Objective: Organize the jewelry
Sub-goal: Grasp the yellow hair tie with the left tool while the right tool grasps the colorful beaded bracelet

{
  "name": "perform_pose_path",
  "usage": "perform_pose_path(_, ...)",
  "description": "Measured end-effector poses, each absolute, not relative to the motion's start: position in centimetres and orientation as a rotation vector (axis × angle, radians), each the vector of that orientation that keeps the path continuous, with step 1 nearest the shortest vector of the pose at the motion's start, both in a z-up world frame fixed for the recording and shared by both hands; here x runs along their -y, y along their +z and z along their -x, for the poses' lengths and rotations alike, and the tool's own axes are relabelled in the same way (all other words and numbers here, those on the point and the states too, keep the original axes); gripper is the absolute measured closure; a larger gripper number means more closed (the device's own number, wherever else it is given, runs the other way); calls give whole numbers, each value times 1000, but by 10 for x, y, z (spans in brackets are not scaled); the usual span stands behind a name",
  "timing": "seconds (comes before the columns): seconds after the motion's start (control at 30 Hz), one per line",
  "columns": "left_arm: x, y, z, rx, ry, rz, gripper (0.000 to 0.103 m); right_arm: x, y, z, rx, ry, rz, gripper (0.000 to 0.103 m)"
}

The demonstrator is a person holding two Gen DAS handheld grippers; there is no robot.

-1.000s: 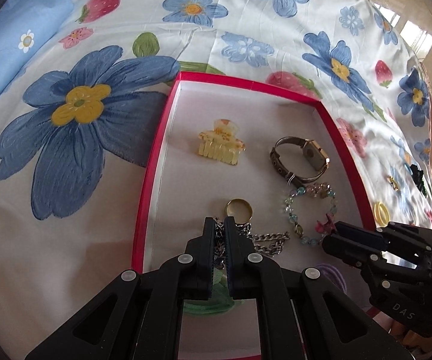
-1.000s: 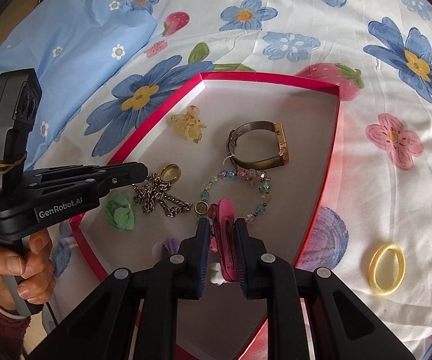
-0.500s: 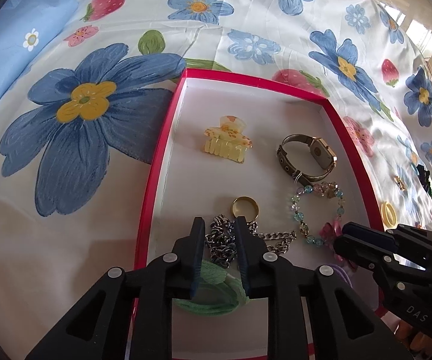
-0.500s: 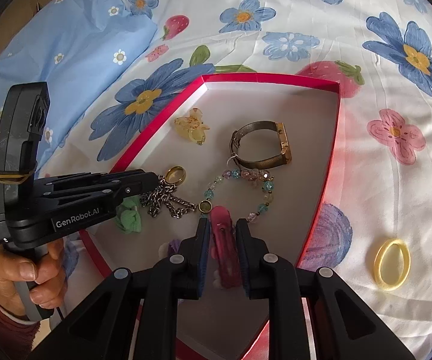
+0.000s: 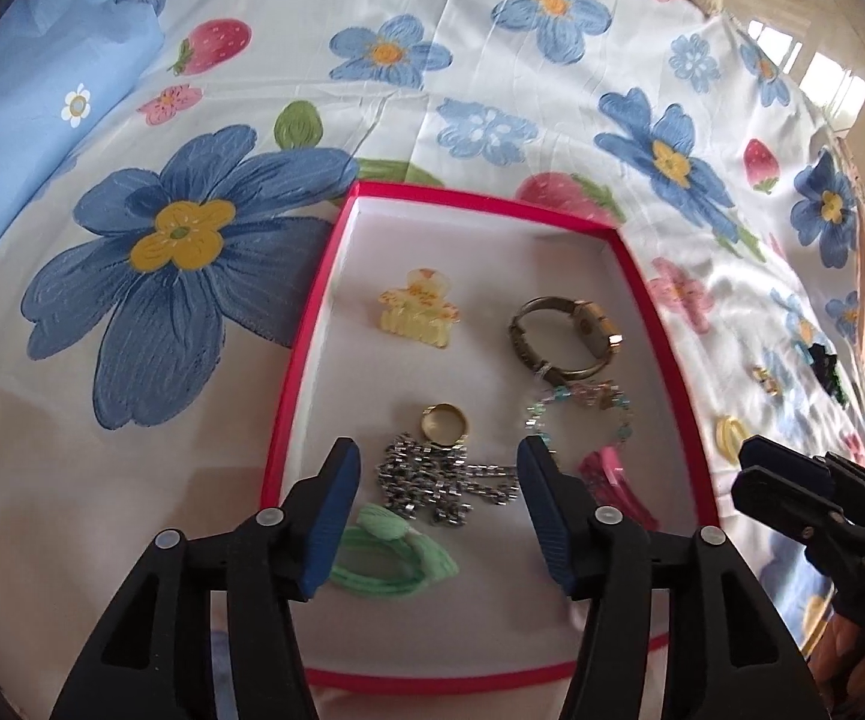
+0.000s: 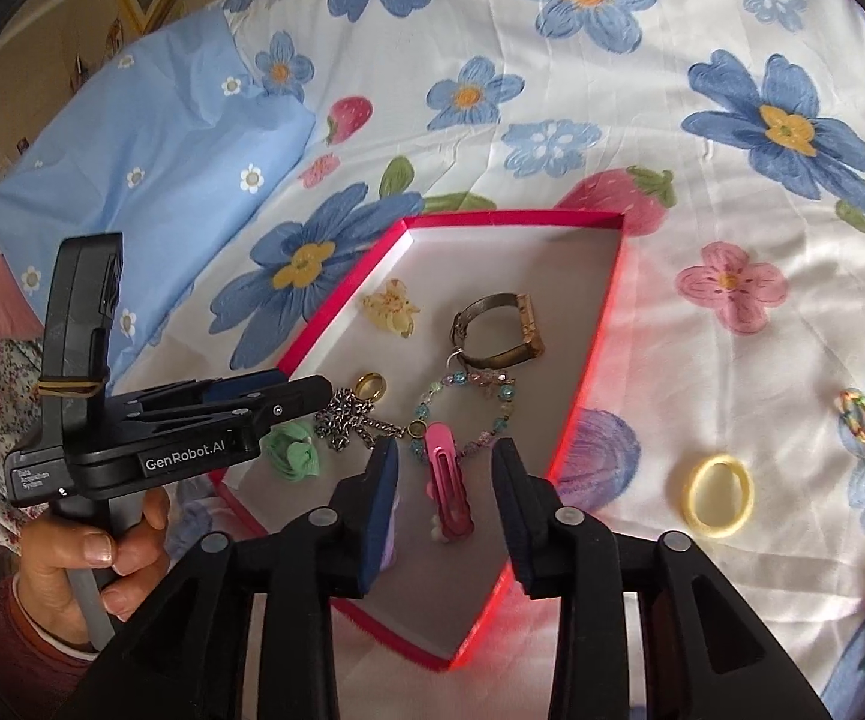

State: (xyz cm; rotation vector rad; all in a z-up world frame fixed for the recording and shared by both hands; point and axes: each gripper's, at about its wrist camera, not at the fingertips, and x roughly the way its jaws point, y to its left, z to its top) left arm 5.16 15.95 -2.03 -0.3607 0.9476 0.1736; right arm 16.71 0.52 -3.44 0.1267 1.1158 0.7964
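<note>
A red-rimmed white tray (image 5: 312, 324) (image 6: 603, 324) lies on a floral bedsheet. In it lie a yellow claw clip (image 5: 417, 307), a watch (image 5: 564, 333), a gold ring (image 5: 443, 421), a bead bracelet (image 5: 582, 414), a silver chain (image 5: 441, 483) (image 6: 345, 420), a green scrunchie (image 5: 390, 552) (image 6: 293, 450) and a pink hair clip (image 6: 449, 483) (image 5: 612, 480). My left gripper (image 5: 438, 504) is open and empty over the chain. My right gripper (image 6: 443, 483) is open with the pink clip lying on the tray between its fingers.
On the sheet right of the tray lie a yellow hair ring (image 6: 718, 495) (image 5: 728, 433), a multicolour band (image 6: 858, 415) and other small accessories (image 5: 825, 369). A blue pillow (image 6: 150, 144) lies at the left. A purple item (image 6: 387, 534) sits by the right gripper's left finger.
Both grippers have opened and drawn back. The left let go of the silver chain, the right let go of the pink hair clip; both items now lie in the tray.
</note>
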Motion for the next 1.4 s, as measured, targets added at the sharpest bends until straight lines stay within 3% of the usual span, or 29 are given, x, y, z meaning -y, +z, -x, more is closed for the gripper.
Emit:
perform_pose_path(0.27, -131, 3, -37, -914, 111, 337, 40, 54, -23, -160, -1094, 699, -178, 58)
perform_pose_path(0.37, -120, 8, -35, -911, 85, 329, 38, 75, -22, -157, -1090, 654, -194, 51)
perform_pose_path(0.5, -109, 9, -34, -918, 58, 323, 38, 99, -22, -154, -1089, 613, -213, 51)
perform_pose_path(0.63, -99, 10, -36, -923, 39, 316, 35, 120, -23, -149, -1082, 579, -230, 36)
perform_pose_path(1.27, -39, 7, -66, -960, -80, 237, 31, 210, -41, -135, -1085, 347, -247, 35)
perform_pose_path(1.4, -25, 5, -77, -970, -96, 209, 29, 213, -49, -139, -1097, 322, -222, 31)
